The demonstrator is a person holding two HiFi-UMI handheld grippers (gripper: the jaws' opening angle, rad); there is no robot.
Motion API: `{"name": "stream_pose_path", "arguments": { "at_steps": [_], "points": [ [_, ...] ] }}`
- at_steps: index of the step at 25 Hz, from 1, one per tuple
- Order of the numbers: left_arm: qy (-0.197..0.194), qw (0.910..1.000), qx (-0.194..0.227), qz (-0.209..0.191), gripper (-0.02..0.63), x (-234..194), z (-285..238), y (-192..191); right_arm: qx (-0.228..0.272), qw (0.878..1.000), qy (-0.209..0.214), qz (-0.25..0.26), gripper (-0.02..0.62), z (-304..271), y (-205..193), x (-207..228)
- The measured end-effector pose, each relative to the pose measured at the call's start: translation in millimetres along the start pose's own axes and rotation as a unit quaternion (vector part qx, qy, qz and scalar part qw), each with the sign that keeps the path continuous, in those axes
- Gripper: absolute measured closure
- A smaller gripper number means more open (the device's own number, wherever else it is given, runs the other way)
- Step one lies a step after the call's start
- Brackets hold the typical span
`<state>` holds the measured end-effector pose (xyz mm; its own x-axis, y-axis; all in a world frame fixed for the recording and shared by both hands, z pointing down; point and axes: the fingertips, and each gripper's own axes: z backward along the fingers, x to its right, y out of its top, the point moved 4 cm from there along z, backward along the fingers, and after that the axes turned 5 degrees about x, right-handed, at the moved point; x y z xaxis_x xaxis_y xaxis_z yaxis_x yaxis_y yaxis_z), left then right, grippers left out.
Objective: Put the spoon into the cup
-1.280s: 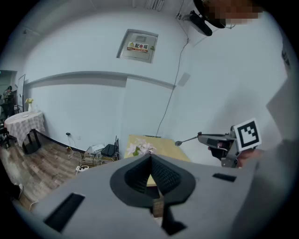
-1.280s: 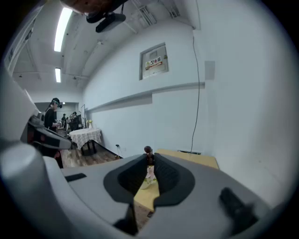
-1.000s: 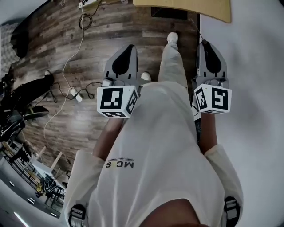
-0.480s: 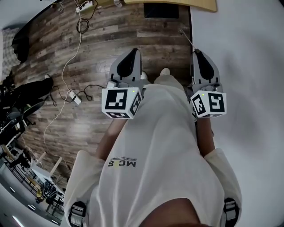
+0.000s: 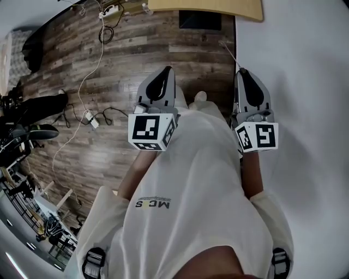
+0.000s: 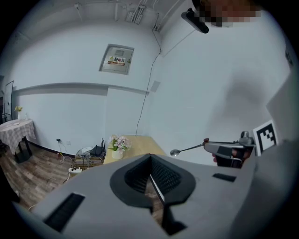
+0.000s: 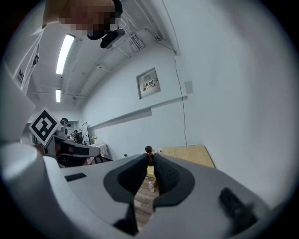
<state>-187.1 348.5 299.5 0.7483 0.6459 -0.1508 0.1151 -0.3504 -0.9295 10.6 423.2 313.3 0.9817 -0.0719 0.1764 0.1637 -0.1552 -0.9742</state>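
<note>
Your right tool [image 5: 243, 72] pinches the spoon [image 6: 187, 149], bowl poking straight ahead beyond its tip. Your left tool [image 5: 167, 70] is pressed together, empty. No cup in sight; the wooden surface [image 5: 218, 6] lies ahead.

The right gripper's [image 7: 149, 158] jaws hide most of the spoon [image 7: 148, 150].

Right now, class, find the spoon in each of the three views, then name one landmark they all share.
Head view: spoon, a thin line at upper right, jutting past the right gripper.
Left gripper view: spoon right of centre, bowl pointing left.
Right gripper view: spoon, only its dark end, at centre between the jaw tips.
Shared landmark: wooden table.
</note>
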Motion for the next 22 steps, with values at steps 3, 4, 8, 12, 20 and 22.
{"name": "stream_pose_path", "arguments": {
  "at_steps": [3, 4, 8, 12, 20, 22],
  "points": [
    [0.007, 0.9999, -0.008, 0.008, 0.595, 6.3, -4.5, 1.8, -0.004, 1.0, 0.002, -0.014, 0.538, 1.2, -3.2, 10.6],
    [0.006, 0.9999, -0.009, 0.006, 0.595, 9.0, -6.9, 3.2, -0.004, 1.0, 0.001, -0.017, 0.538, 2.8, -3.7, 13.1],
    [-0.001, 1.0, -0.002, -0.002, 0.595, 15.1, -29.6, 6.8, -0.002, 1.0, 0.004, -0.016, 0.538, -4.8, -8.3, 27.5],
    [-0.013, 0.9999, 0.008, -0.005, 0.595, 8.6, -54.3, 19.4, 0.008, 1.0, -0.005, 0.007, 0.538, -25.8, 2.9, 39.0],
    [-0.024, 0.9995, 0.019, 0.0, 0.595, -36.1, -127.9, 49.0, 0.006, 1.0, -0.014, 0.02, 0.538, -101.1, 16.7, 53.8],
    [-0.027, 0.9994, 0.022, 0.007, 0.595, -53.3, -148.2, 59.0, 0.0, 0.999, -0.012, 0.033, 0.538, -129.3, 22.6, 55.1]
  ]
}}
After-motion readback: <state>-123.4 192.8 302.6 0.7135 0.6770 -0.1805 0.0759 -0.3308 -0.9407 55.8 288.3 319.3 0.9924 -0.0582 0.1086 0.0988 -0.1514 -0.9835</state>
